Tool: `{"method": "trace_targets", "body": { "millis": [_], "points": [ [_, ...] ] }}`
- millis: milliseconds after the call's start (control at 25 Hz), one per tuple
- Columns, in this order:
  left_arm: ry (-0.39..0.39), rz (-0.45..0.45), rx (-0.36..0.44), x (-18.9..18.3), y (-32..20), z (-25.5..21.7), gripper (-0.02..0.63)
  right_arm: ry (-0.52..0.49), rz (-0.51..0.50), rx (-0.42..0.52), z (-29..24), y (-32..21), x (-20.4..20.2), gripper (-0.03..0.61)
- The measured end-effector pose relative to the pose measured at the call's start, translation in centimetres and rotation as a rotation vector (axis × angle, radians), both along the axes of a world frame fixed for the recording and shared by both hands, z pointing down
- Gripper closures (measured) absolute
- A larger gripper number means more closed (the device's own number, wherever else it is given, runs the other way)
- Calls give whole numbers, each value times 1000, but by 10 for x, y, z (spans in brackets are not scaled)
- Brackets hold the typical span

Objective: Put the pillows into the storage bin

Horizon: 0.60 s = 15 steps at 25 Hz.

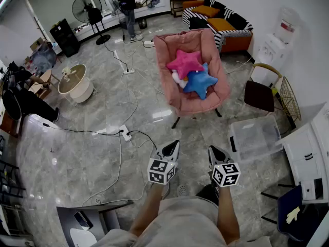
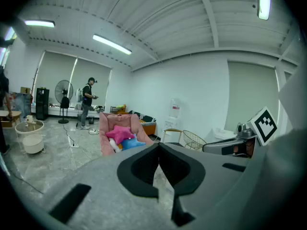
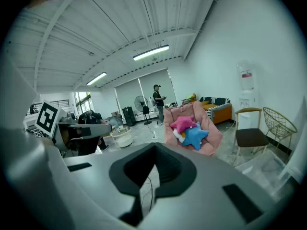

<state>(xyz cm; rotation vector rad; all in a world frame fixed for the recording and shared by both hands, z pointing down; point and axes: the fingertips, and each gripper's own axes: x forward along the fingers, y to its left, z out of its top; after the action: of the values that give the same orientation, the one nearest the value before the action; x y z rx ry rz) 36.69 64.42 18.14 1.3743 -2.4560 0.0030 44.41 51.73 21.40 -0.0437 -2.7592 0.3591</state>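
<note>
A pink star pillow (image 1: pixel 184 62) and a blue star pillow (image 1: pixel 200 81) lie on a pink lounge chair (image 1: pixel 191 45), with a white pillow (image 1: pixel 177 78) partly hidden under them. The clear storage bin (image 1: pixel 255 137) stands on the floor to the chair's right. My left gripper (image 1: pixel 171 149) and right gripper (image 1: pixel 214 154) are held side by side well short of the chair, both shut with nothing in them. The pink pillow (image 2: pixel 120 133) and blue pillow (image 2: pixel 131 143) show far off in the left gripper view, and the pink pillow (image 3: pixel 183 123) and blue pillow (image 3: pixel 196 136) in the right gripper view.
A power strip (image 1: pixel 125 132) and cables run across the grey floor left of the grippers. A dark chair (image 1: pixel 259 94) and wire basket (image 1: pixel 289 98) stand right of the lounge chair, white cabinets (image 1: pixel 309 153) at far right. A round white table (image 1: pixel 75 82) is far left; a person (image 1: pixel 125 4) stands at the back.
</note>
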Motion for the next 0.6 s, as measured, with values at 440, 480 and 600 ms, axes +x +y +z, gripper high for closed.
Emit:
{"method": "trace_targets", "body": {
  "millis": [440, 480, 600],
  "points": [
    [7, -13, -3, -2, 16, 3, 604, 4, 5, 49, -7, 12, 0, 581],
    [9, -15, 1, -2, 17, 4, 604, 4, 14, 40, -6, 12, 2, 581],
    [21, -15, 12, -1, 18, 5, 604, -4, 50, -11, -3, 9, 11, 581]
  ]
}}
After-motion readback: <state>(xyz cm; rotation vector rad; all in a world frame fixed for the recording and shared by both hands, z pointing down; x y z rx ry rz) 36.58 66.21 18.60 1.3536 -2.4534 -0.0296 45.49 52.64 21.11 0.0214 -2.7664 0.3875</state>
